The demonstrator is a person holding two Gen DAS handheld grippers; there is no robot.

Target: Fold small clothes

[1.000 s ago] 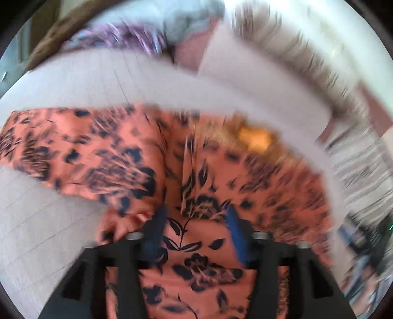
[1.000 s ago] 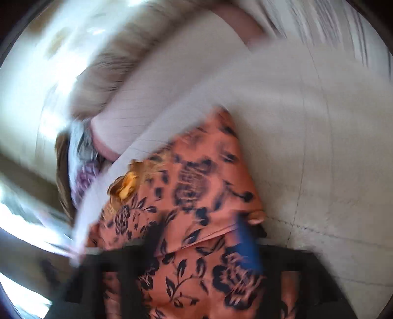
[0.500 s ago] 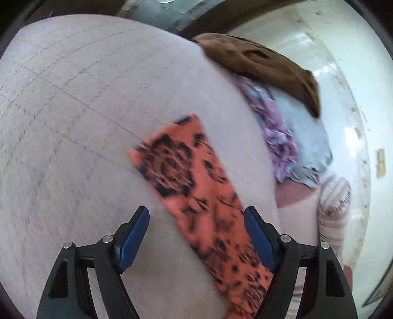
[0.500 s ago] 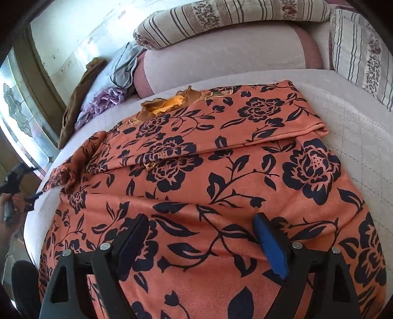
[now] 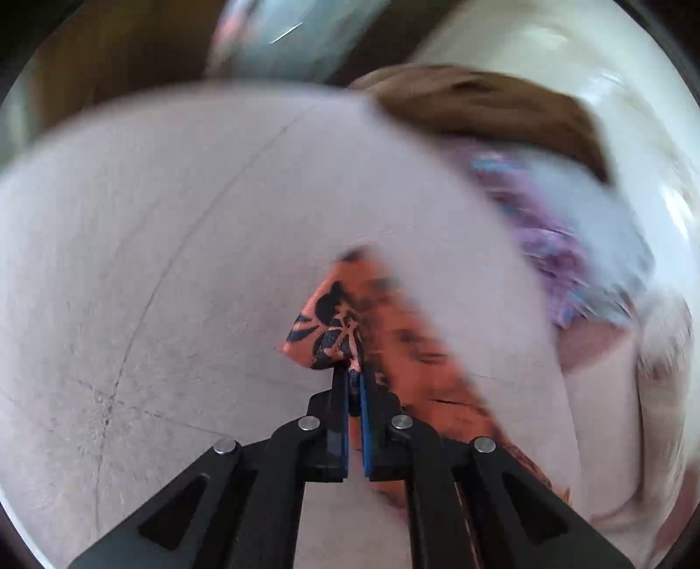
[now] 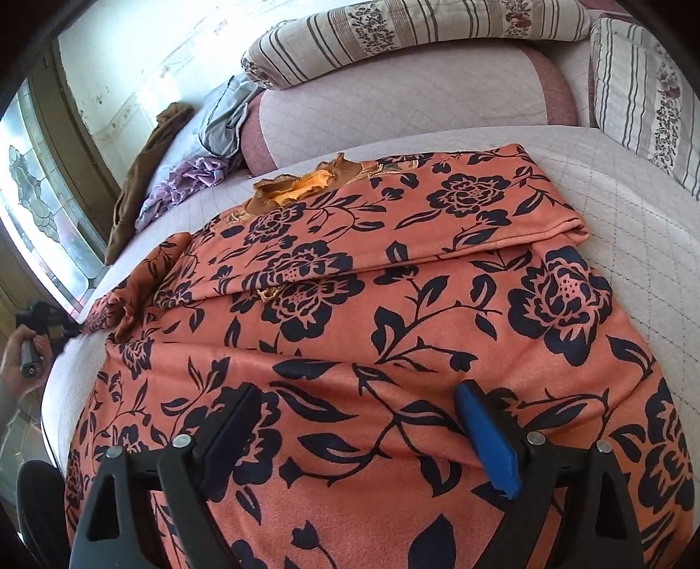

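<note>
An orange garment with dark blue flowers point(image 6: 393, 306) lies spread on the quilted sofa seat point(image 6: 612, 184), its right side folded inward. My right gripper point(image 6: 358, 420) is open and hovers just over the garment's near part, empty. My left gripper point(image 5: 353, 376) is shut on the end of the garment's sleeve point(image 5: 332, 332), which is bunched at the fingertips. In the right wrist view the left gripper point(image 6: 65, 328) shows at the far left, held in a hand at the sleeve end.
A pile of brown point(image 5: 481, 105), purple point(image 6: 183, 184) and grey point(image 6: 227, 118) clothes lies at the sofa's far end. Striped cushions point(image 6: 415, 30) line the backrest. A window point(image 6: 39, 219) is on the left.
My left gripper went from open above the sleeve to shut on the sleeve's end. My right gripper stayed open over the garment, nearly still.
</note>
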